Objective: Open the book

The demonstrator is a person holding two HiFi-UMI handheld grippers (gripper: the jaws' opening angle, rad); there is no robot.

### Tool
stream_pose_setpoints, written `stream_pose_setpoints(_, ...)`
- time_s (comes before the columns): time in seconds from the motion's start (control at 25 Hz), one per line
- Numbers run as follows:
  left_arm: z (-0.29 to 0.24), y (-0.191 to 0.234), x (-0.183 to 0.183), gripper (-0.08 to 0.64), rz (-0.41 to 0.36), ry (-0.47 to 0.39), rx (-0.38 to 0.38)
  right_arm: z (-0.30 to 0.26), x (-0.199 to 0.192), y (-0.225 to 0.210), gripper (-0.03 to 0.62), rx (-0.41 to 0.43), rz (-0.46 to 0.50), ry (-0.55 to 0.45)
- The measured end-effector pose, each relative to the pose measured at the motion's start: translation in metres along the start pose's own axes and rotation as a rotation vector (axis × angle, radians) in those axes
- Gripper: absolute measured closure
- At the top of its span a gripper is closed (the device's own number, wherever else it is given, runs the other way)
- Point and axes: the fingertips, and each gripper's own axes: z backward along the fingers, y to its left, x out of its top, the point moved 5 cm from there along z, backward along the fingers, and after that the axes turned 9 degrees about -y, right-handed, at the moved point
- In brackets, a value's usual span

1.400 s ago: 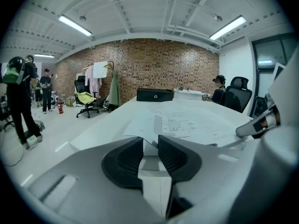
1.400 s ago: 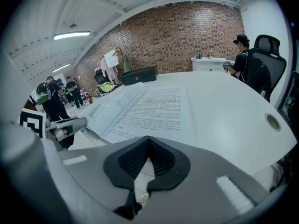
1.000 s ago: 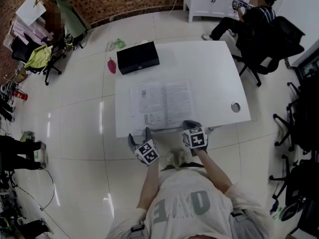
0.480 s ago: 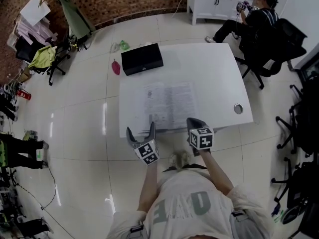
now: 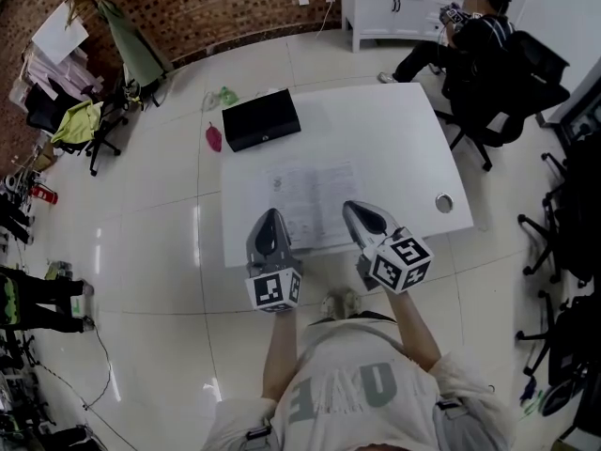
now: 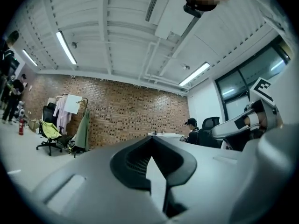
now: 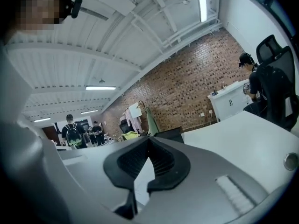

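Head view: book [image 5: 315, 195] lies open on white table [image 5: 394, 139], 12 o'clock from your tongs. Your left gripper [image 5: 270, 222] just clenched shut on nothing; right gripper [image 5: 364, 216] clenched, empty too.

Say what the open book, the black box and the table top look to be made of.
Open book: paper, with matte white pages covered in grey printed lines. Black box: flat, matte black and sharp-edged, probably card or plastic; the look leaves it open. Table top: smooth and white with a faint sheen, likely laminate or painted board.
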Motion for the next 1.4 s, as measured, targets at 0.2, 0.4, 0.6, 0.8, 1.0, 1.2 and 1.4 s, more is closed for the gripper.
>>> stream_pose_setpoints(0.2, 0.006, -0.01, -0.02, 0.541, 0.162, 0.067, -0.088, 0.009, -0.007, 0.004, 0.588, -0.037, 0.06, -0.002)
stream_pose_setpoints(0.4, 0.017, -0.012, -0.018, 0.541, 0.125, 0.096, -0.14, 0.014, -0.022, 0.014, 0.588, -0.075, 0.057, 0.023)
stream_pose_setpoints(0.6, 0.039, 0.005, -0.018, 0.541, 0.175, 0.114, -0.134, 0.027, -0.047, 0.034, 0.588, -0.108, 0.041, 0.072)
stream_pose_setpoints(0.8, 0.068, 0.02, -0.007, 0.541, 0.221, 0.09, -0.078, 0.054, -0.056, 0.053, 0.588, -0.111, 0.066, 0.076)
stream_pose_setpoints(1.0, 0.116, 0.021, 0.022, 0.541, 0.204, 0.061, -0.06, 0.099, -0.058, 0.091, 0.588, -0.105, 0.089, 0.041)
stream_pose_setpoints(1.2, 0.216, -0.032, 0.05, 0.541, 0.181, 0.048, -0.085, 0.209, -0.093, 0.132, 0.588, -0.118, 0.075, 0.041)
stream_pose_setpoints(1.4, 0.346, -0.109, 0.074, 0.541, 0.161, 0.041, -0.132, 0.338, -0.13, 0.186, 0.588, -0.126, 0.058, 0.049)
